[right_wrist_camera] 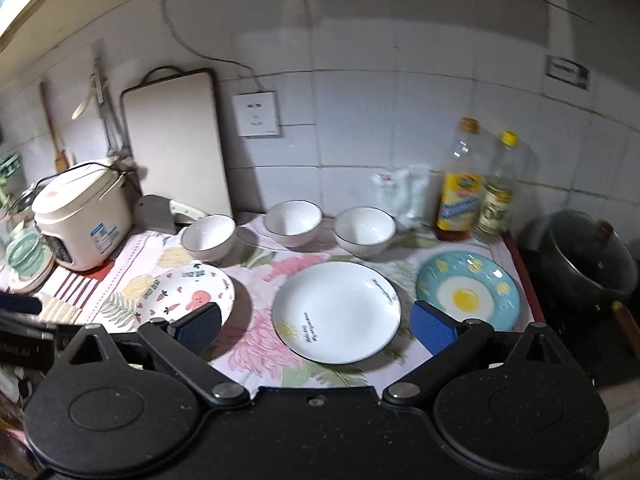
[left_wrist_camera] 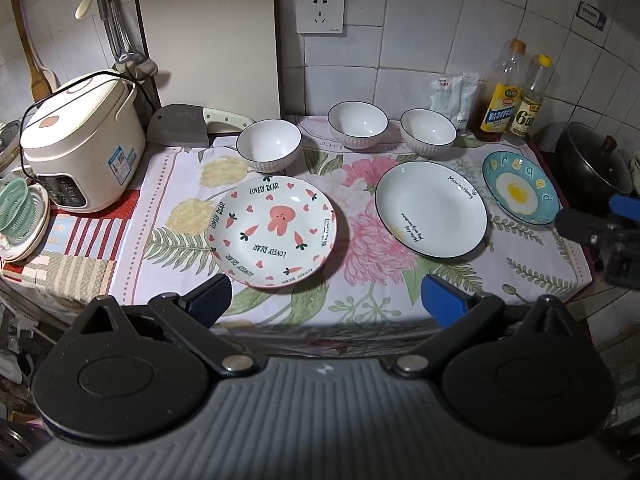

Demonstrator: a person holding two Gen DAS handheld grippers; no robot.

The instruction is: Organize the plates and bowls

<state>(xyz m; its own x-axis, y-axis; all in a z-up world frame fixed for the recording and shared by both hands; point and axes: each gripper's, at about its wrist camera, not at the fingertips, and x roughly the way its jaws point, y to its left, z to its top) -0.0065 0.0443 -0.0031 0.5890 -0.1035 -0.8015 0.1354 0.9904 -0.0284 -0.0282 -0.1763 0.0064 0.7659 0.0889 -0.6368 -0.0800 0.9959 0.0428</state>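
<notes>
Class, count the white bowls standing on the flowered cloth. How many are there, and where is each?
3, in a row behind the plates: left bowl beside the cleaver, middle bowl near the wall, right bowl by the bottles. None seems hidden.

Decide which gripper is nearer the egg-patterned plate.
Right. The right gripper hovers just left of the egg-patterned plate; the left gripper sits farther left, before the rabbit plate.
</notes>
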